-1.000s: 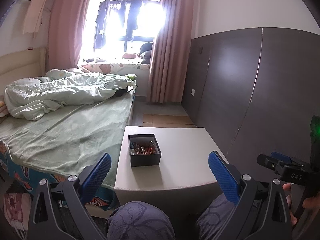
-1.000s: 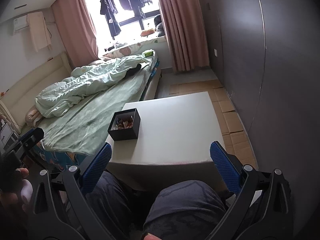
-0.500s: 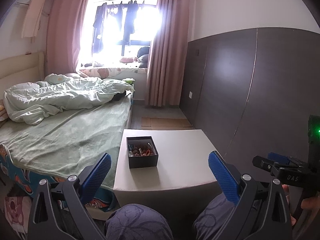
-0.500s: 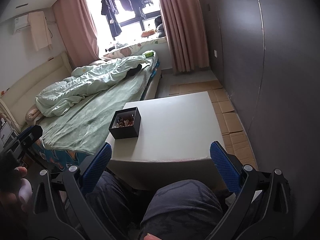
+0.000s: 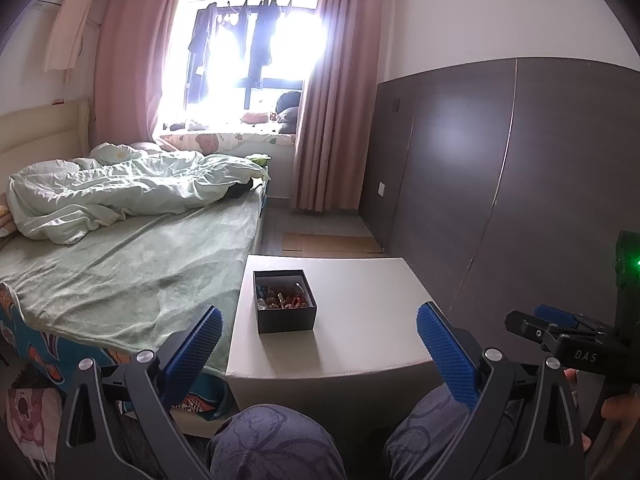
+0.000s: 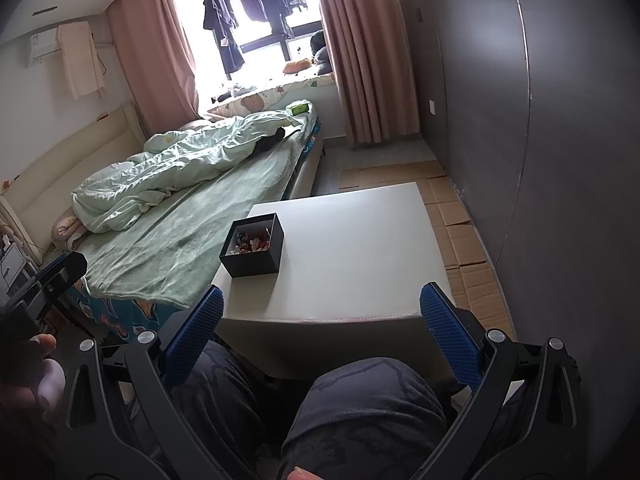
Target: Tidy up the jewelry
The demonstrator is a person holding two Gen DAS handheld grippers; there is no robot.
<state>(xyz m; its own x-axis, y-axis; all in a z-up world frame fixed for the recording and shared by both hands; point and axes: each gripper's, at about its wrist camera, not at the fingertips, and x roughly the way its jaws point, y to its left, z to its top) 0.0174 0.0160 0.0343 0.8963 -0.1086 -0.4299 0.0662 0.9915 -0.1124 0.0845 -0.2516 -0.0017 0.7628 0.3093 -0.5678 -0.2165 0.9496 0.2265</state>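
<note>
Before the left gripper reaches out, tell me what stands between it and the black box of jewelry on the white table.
Nothing visible does. The open black cardboard box of jewelry sits near the left edge of the white square table, with only bare tabletop between it and the left gripper, whose blue-padded fingers are spread wide.

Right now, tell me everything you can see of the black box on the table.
The black box is small, square and lidless, matte like stiff card. It stands upright and open on the white table, near the table's left edge beside the bed. Inside lies a jumble of small colourful pieces, red, amber and pale, too small to tell apart. Only the tabletop touches it; both grippers are open and held back from it over the person's knees.
</note>
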